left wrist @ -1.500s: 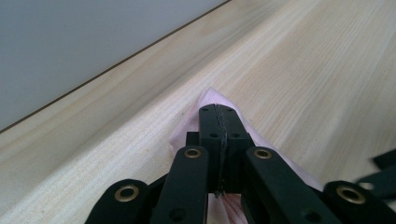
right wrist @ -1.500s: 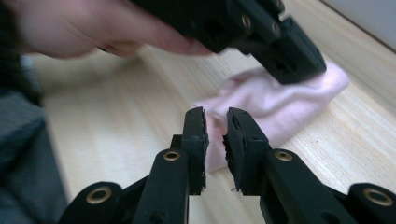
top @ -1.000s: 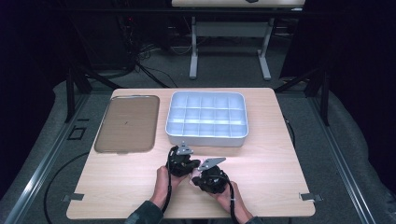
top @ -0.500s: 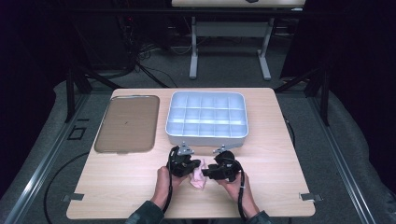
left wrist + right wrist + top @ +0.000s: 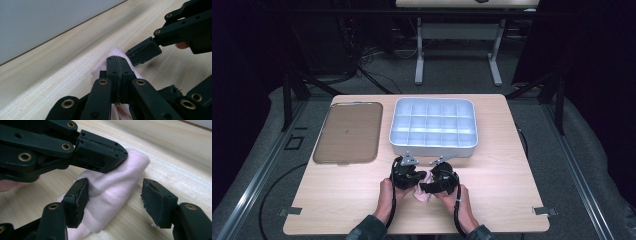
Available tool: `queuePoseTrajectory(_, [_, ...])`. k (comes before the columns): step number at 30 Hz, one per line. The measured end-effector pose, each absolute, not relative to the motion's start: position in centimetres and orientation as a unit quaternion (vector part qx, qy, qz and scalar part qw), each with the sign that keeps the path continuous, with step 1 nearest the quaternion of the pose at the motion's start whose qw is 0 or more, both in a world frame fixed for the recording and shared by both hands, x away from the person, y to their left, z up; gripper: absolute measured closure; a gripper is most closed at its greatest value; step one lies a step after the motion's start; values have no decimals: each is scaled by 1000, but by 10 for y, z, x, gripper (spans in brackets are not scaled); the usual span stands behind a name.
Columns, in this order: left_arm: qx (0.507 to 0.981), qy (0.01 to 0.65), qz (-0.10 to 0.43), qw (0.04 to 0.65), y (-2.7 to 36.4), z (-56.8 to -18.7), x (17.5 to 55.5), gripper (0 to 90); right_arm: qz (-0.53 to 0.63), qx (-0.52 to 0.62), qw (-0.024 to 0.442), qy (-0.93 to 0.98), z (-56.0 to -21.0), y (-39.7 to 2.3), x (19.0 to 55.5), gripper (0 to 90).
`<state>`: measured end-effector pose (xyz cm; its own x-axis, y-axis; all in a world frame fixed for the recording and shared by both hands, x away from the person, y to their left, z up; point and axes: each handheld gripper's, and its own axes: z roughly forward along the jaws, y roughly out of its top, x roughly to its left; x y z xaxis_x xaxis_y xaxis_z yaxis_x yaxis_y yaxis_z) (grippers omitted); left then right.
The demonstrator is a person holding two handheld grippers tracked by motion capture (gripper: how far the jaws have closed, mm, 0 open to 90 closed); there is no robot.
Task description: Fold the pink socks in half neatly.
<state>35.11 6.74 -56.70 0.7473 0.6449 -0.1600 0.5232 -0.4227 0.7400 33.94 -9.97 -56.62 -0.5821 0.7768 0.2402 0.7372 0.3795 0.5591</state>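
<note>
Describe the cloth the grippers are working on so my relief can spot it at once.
On the wooden table, look at the near edge, in front of the compartment tray. Between the two black grippers lies a small folded pink cloth, the only soft, pale pink thing there; the left gripper pinches it.

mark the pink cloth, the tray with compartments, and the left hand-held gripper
pink cloth (image 5: 112, 195): right gripper view, middle of the folded fabric.
compartment tray (image 5: 432, 146): high view, its near outer wall.
left hand-held gripper (image 5: 117, 65): left gripper view, seam between its closed fingertips, clamped on the cloth.
</note>
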Motion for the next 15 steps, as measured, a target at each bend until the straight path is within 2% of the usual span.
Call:
queuePoseTrajectory(2, [840,346,77,411,69,-566,351,889,321,455,32,830,-566,-98,340,411])
queuePoseTrajectory(4, [837,347,78,415,71,-565,351,839,319,455,28,831,-566,-97,340,438])
queuePoseTrajectory(5, [835,349,79,417,73,-564,351,813,312,449,13,837,-564,-99,341,446])
queuePoseTrajectory(6, [834,351,82,419,75,-563,351,773,321,455,27,830,-566,-96,341,466])
queuePoseTrajectory(15, [807,401,118,417,120,-559,344,467,316,453,2,834,-565,-96,346,527])
